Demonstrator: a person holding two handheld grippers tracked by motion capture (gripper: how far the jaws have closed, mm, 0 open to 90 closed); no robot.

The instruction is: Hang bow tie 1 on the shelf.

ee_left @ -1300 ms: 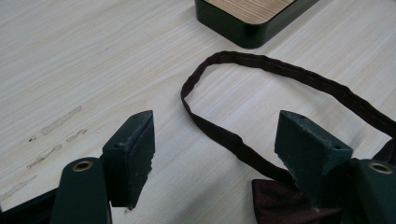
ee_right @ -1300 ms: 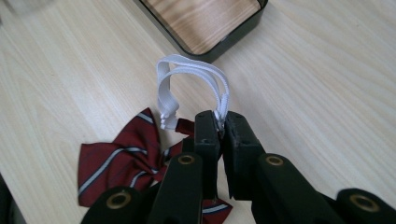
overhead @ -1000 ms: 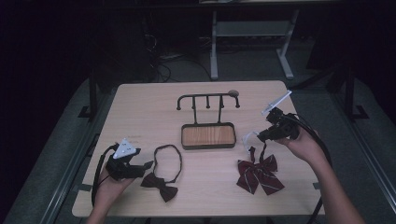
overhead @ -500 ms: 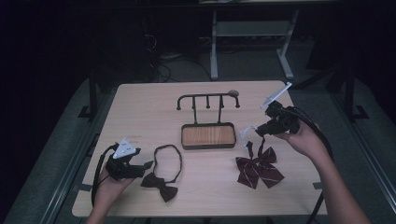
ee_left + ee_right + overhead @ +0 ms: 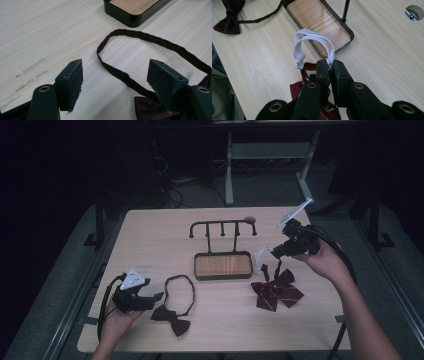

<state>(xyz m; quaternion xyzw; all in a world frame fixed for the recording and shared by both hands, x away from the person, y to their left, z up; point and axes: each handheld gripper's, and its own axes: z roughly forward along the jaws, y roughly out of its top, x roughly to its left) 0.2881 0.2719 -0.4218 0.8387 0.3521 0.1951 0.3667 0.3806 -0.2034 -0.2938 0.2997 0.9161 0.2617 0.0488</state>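
A red striped bow tie (image 5: 276,289) lies on the right of the table, its top pulled up by a white elastic strap (image 5: 261,257). My right gripper (image 5: 274,252) is shut on that white strap (image 5: 312,35), whose loop arches ahead of the pinched fingertips (image 5: 330,65), with the red bow tie (image 5: 299,90) hanging below them. A dark maroon bow tie (image 5: 172,312) with a strap loop (image 5: 180,290) lies at the front left. My left gripper (image 5: 155,297) rests open beside it, its jaws (image 5: 117,75) spread over the dark strap (image 5: 140,40), touching nothing.
A black rack with a row of hooks (image 5: 222,225) stands mid-table over a wood-floored tray (image 5: 222,265). The tray (image 5: 317,22) lies just beyond the white strap. A round hole (image 5: 249,219) sits in the tabletop behind the rack. Dark floor surrounds the table.
My right gripper has risen and drifted back from the table, drawing the white strap up and tugging the red bow tie after it. The left gripper has stayed put.
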